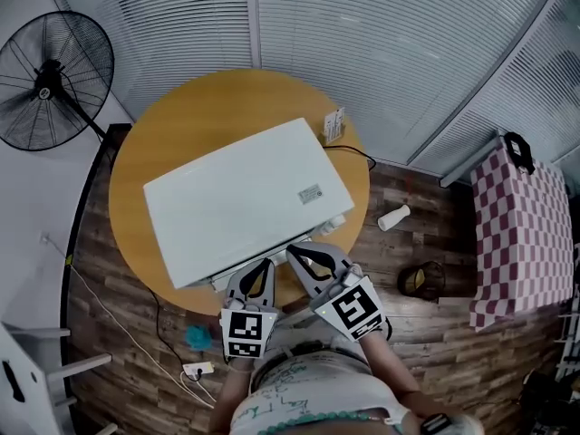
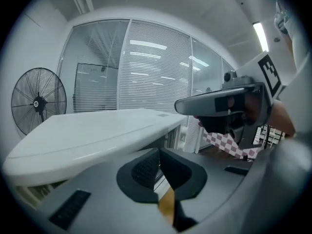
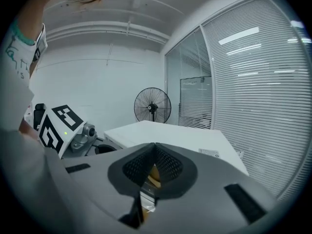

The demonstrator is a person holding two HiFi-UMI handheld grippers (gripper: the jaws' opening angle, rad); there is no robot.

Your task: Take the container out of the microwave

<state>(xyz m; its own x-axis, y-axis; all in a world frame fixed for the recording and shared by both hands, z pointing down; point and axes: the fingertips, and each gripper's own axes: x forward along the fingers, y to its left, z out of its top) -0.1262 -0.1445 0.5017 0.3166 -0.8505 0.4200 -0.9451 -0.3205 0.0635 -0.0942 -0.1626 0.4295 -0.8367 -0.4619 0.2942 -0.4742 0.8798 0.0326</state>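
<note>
Hovering with left tongs and right tongs clenched empty before microwave at table's near edge. Risks dragging it off by tugging hard.

Microwave on table, fan at left

the boxy white microwave sits on a round orange wooden table. my left gripper and right gripper point at the microwave's near edge, side by side. a black pedestal fan stands well left of the microwave. a red-and-white checked cloth lies well to the microwave's right, with a small white bottle between them.
</note>
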